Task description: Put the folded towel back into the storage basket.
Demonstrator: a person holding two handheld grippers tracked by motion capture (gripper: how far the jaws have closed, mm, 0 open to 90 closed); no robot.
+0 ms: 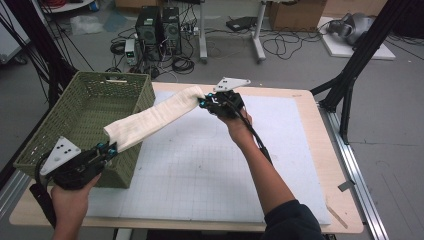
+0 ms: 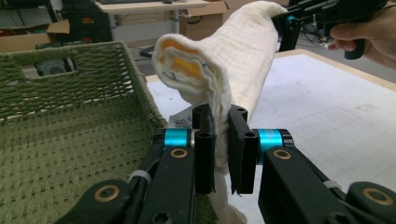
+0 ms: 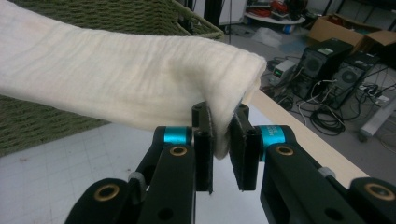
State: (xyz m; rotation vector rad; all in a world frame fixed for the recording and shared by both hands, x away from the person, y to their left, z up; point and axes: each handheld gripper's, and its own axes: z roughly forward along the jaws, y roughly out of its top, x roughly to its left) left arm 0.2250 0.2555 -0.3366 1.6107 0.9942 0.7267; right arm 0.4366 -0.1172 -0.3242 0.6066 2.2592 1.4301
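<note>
Both ends pinched — my left hand-held gripper (image 1: 111, 148) and right hand-held gripper (image 1: 204, 102) each clamp the folded cream towel (image 1: 152, 117), stretched above the surface (image 1: 210, 165) beside the green basket (image 1: 60, 125).

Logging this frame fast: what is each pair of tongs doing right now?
Left tongs: closed on one end of the folded cream towel, beside the green basket.
Right tongs: closed on the towel's other end, above the table.
</note>
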